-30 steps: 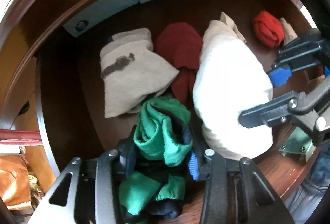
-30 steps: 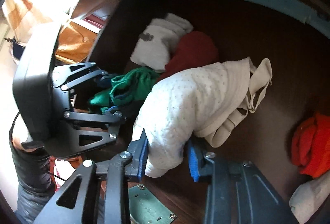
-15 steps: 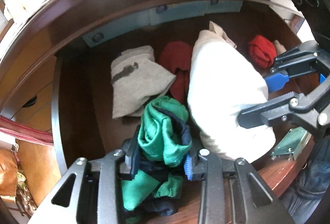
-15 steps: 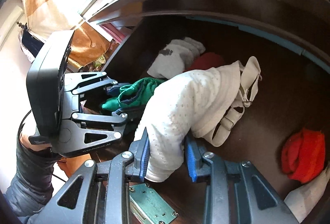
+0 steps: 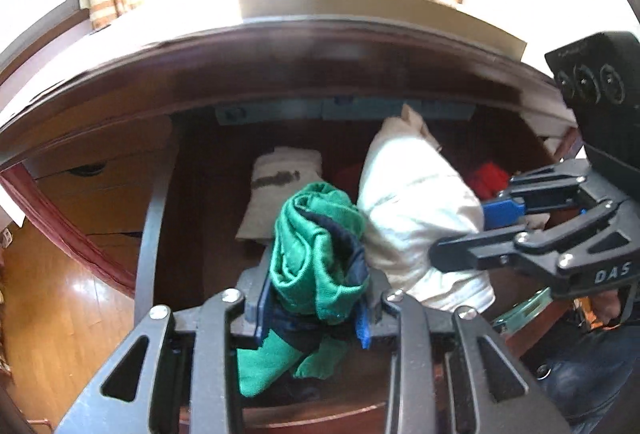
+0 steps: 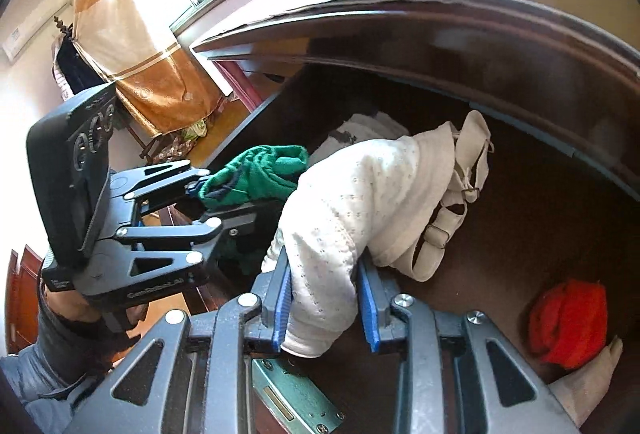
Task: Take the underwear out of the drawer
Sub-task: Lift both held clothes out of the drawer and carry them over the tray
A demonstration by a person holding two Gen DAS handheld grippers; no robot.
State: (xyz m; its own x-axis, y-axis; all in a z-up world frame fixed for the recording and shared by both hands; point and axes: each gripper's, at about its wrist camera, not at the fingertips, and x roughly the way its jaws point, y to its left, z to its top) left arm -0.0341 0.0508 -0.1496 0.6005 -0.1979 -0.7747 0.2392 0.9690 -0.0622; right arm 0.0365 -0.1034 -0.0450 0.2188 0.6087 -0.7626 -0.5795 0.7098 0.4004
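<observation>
- Left gripper (image 5: 312, 308) – fingers just closing, clamped on green underwear (image 5: 316, 254), above the drawer (image 5: 192, 202).
- Right gripper (image 6: 324, 308) – clamped on white underwear (image 6: 360, 194), lifted over the drawer floor.

Green rolled knit underwear with navy-blue trim (image 5: 316, 250). Cream-white quilted cotton garment dotted with small grey flecks (image 6: 360, 202), its beige fabric straps (image 6: 468, 170) fitted with dull metal sliders. Pale grey folded cloth bearing a dark charcoal streak (image 5: 280, 186). Bright orange-red rolled knit bundle (image 6: 568, 318); beside it an off-white folded piece (image 6: 592, 386). Dark reddish-brown wooden drawer (image 6: 540, 202) with a light blue strip along its back wall (image 5: 280, 112). Dark grey metal gripper fingers lined with bright blue pads (image 6: 280, 298). Teal-green metal lock plate (image 6: 296, 398). Orange-and-cream banded curtain (image 6: 132, 34). Glossy amber wooden floor (image 5: 60, 314).
</observation>
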